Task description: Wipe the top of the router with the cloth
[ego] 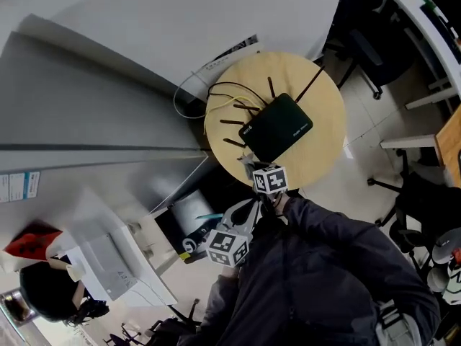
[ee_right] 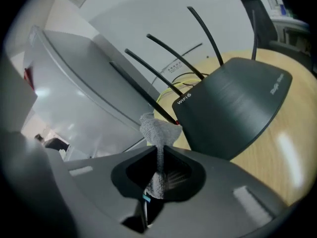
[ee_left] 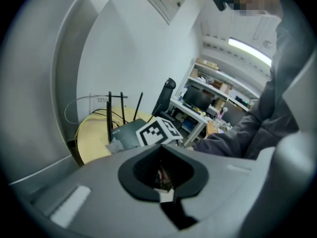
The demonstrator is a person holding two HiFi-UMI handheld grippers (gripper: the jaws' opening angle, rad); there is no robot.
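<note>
Evidently the right gripper [ee_right: 159, 150] had its fingers pinched on the cloth [ee_right: 157, 129]. A bunched tuft stuck out ahead so that fabric, not plastic, would meet the router [ego: 278, 127], which sat mid-counter [ego: 328, 99] just beyond it. The left gripper [ee_left: 161, 157], fingers together and empty, hung nearer, likely to keep clear.

A round wooden table [ego: 328, 132] stands by a white wall [ego: 180, 20]. Black chairs [ego: 369, 50] sit on the pale floor [ego: 349, 177] beyond.
</note>
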